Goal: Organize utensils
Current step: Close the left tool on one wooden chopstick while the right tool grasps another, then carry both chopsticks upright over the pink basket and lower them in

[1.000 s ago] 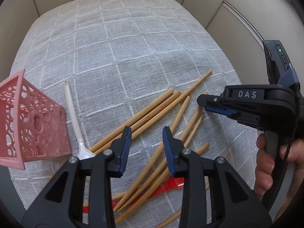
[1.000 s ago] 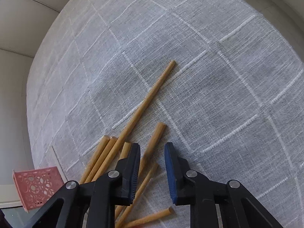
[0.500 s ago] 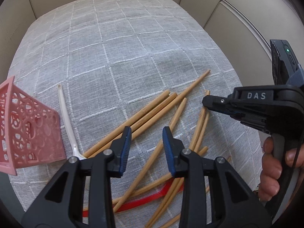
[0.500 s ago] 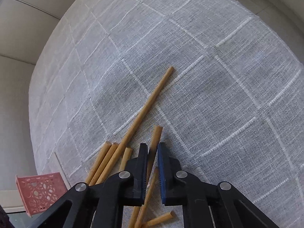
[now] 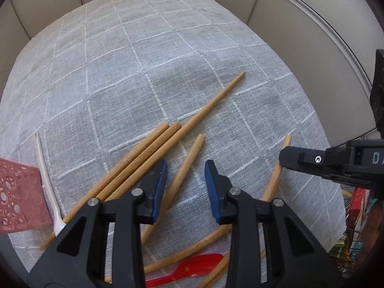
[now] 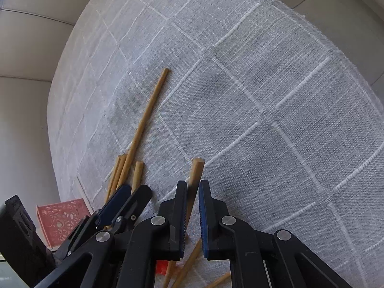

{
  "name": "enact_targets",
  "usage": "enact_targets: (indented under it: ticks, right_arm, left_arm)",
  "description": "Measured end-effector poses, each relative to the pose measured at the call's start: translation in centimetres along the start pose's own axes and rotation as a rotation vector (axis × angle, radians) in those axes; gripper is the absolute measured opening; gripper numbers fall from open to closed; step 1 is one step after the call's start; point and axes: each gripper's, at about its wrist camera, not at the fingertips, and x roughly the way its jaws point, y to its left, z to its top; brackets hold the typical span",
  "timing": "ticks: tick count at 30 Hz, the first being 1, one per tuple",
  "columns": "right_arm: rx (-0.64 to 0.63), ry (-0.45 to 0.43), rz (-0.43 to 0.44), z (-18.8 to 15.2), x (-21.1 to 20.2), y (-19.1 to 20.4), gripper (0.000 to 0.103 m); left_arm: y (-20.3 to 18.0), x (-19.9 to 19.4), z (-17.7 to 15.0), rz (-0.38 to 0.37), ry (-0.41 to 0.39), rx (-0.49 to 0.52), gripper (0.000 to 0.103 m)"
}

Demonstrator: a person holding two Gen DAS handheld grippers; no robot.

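Several wooden chopsticks [image 5: 148,153] lie scattered on a grey checked tablecloth [image 5: 168,48]. My right gripper [image 6: 192,187] is shut on one chopstick [image 6: 196,170], whose end sticks out beyond the pads; in the left wrist view that chopstick [image 5: 276,177] is lifted at the right beside the gripper [image 5: 285,156]. My left gripper [image 5: 184,180] is open and empty, low over another chopstick [image 5: 184,168]. A white plastic spoon [image 5: 44,175] and a red plastic spoon [image 5: 192,268] lie among them. A pink perforated basket [image 5: 19,196] lies tipped at the left.
The round table's edge [image 5: 331,144] curves close on the right, with pale wall panels [image 5: 300,12] behind. Colourful items [image 5: 355,216] sit below the table at the right. The far half of the cloth holds nothing.
My right gripper closed on a chopstick and lifted it, moving right. My left gripper moved forward over the pile and stayed open.
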Motion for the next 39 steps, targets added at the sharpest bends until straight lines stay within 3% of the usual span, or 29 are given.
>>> enact_targets:
  ticks: [1,3,7,14,23,31,39]
  right_arm:
    - [0.0,-0.004,0.004,0.3,-0.3,-0.3,0.008]
    - [-0.008,-0.011,0.014,0.4,-0.9,-0.5,0.008]
    - [-0.057,-0.037,0.022,0.1,-2.9,-0.4,0.008]
    - [-0.192,-0.129,0.025,-2.7,-6.1,3.3,0.008]
    - [-0.395,-0.287,0.05,-8.1,-10.8,8.7,0.007]
    - [-0.513,-0.414,0.081,-10.8,-12.4,12.7,0.007]
    - [-0.556,-0.522,0.174,-12.2,-14.8,15.7,0.007]
  left_arm:
    - [-0.1,0.0,0.0,0.026,-0.004,0.007,0.016]
    - [0.1,-0.1,0.0,0.025,-0.006,0.0,0.01]
    - [1.0,-2.0,-0.3,0.043,-0.054,-0.022,0.008]
    - [2.1,-8.5,-1.5,0.05,-0.196,-0.042,0.008]
    - [4.5,-17.4,-4.3,0.082,-0.441,-0.061,0.008]
    - [8.6,-24.3,-6.9,0.09,-0.71,-0.166,0.008]
    - [12.9,-26.5,-7.1,0.138,-0.913,-0.315,0.008]
